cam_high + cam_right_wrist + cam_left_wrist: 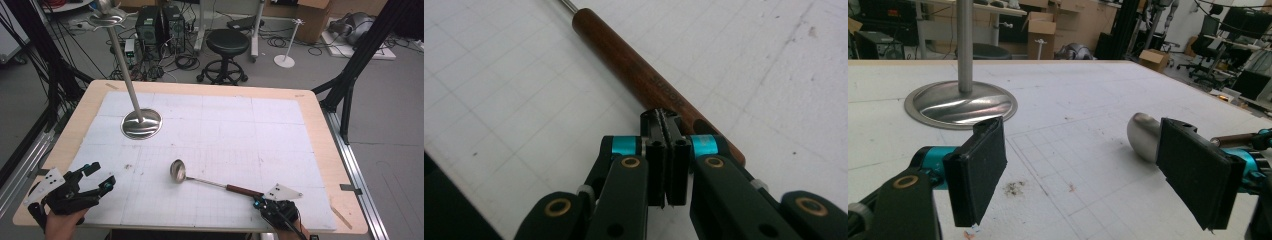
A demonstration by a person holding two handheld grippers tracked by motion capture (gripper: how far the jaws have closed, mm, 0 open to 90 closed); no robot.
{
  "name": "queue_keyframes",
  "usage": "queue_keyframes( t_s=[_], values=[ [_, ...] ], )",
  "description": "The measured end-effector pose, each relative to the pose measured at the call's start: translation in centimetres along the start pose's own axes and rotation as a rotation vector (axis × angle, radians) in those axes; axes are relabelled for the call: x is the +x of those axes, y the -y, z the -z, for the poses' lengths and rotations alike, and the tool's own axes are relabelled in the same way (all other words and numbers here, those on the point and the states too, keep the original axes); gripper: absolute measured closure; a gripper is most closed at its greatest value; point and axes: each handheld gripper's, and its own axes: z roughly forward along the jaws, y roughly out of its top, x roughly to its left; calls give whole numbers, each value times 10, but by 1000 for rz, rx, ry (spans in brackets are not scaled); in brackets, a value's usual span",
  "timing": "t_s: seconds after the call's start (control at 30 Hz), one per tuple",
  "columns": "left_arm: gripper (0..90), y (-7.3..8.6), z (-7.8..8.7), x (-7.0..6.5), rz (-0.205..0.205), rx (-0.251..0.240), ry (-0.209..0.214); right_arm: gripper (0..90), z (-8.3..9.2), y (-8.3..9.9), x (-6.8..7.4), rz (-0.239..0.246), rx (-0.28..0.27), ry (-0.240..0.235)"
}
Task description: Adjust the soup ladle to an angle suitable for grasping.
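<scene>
- One ladle [210, 180] lies flat on the white gridded worktop [225, 125], bowl [177, 170] toward the middle, wooden handle [243, 190] pointing to the near right corner.
- Right gripper [261, 201] sits over the handle's end; in the right gripper view its jaws are pressed flat together above the wood [634, 65], clamping nothing.
- Left gripper [102, 177] rests at the near left edge, jaws spread wide, nothing between them; ladle bowl [1143, 135] visible beyond its right pad.
- One steel stand [142, 122], round base and upright pole, stands toward the far left, well apart from the ladle.
- Judgement: the step in hand is taking the ladle by its handle. The jaws must part first, straddle the wood squarely across its width, then close on the handle rather than its tip, so the heavy bowl does not swing.
- Count: one ladle, one stand, two grippers.
</scene>
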Motion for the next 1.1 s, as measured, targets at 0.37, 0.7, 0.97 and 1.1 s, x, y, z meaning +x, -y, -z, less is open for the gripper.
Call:
queue_keyframes(
  t_s=[0.37,0.7,0.97,1.1],
  values=[
    [208,0,0,0,2,3,-2,893,-19,-16,-20,-47,-9,96],
    [209,1,0,0,4,5,-5,893,-44,-37,-39,-121,-26,189],
    [209,1,1,1,3,4,-1,893,-57,-53,-41,-194,-66,192],
    [209,0,1,2,10,-1,0,892,-64,-68,-20,-153,-87,138]
  ],
)
